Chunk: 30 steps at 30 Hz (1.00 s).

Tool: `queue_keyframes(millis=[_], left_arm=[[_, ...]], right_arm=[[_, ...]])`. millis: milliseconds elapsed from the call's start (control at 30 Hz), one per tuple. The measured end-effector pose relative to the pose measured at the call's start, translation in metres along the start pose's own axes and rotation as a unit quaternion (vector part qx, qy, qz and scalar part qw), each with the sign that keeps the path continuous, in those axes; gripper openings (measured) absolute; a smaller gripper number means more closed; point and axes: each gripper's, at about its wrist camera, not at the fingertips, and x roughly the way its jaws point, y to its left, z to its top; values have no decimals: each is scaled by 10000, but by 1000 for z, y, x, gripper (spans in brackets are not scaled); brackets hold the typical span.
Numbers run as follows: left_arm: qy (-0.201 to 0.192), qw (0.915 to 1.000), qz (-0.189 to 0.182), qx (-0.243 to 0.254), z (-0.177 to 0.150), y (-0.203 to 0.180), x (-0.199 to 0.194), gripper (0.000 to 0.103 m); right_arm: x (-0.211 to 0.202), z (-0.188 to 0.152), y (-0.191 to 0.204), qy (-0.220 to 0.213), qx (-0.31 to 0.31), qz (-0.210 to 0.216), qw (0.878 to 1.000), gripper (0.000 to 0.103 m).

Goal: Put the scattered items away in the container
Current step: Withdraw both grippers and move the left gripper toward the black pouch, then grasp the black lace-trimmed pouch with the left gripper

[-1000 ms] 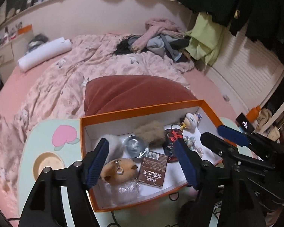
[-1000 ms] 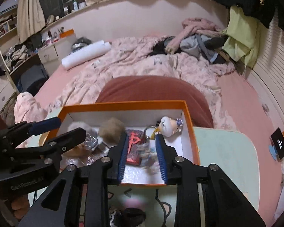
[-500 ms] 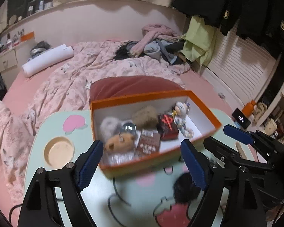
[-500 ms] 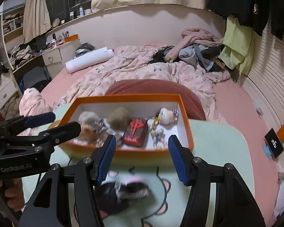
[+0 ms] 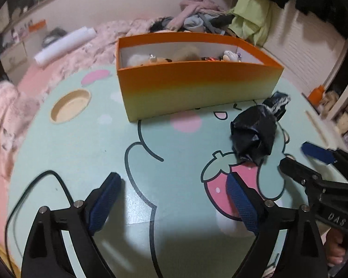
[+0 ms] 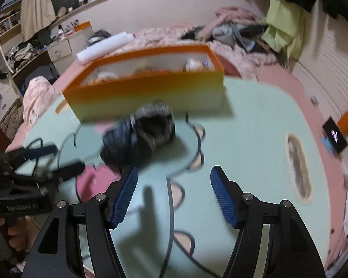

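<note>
An orange box [image 5: 197, 85] stands at the far side of the mint-green table [image 5: 81, 150], with several small toys and trinkets inside. In front of it lies a crumpled black fabric item [image 5: 255, 134], blurred in the right wrist view [image 6: 139, 136]. My left gripper [image 5: 172, 180] hovers low over the table, left of and nearer than the black item, its jaws opening with nothing between them. My right gripper [image 6: 175, 171] is just short of the black item, slightly to its right, jaws also opening and empty. Each gripper shows in the other's view: the right one [image 5: 297, 156], the left one [image 6: 66, 158].
A round cup recess [image 5: 70, 108] sits at the table's left and an oval slot [image 6: 299, 162] at its right. A black cable [image 5: 58, 180] loops near the left edge. Behind the table is a bed with a pink duvet [image 5: 99, 41], a clothes pile [image 6: 232, 27] and a phone [image 6: 335, 136].
Both grippers have pulled back from above the box and sunk toward the table, and their jaws have spread wider. The black fabric item has come into view in front of the box.
</note>
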Motion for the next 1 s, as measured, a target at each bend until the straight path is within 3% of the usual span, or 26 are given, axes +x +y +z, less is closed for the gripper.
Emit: queue_keyframes(millis=[33,67,100,167,1000], left_arm=[[5,9999,77,101,-2,-4,2,103],[-4,9997,149,179,-2,-7,3,103],[-37,9998,119,142,-3,-6,2,103],[-48,9998,139,119,-3,-4,1,103],[-134,9998,122,-52,6,6,-2,103]], right_arm=[[1,-4,2,-74,-50,-148,9999,72],[2,-8,4,-95,-69,-331,9994,85],[2,-12,5,-154,-61,-492,9987,91],[-2,-18,6,-362,74,-614,9974,93],[-5,-13,10,-359,65,-567,9977,95]])
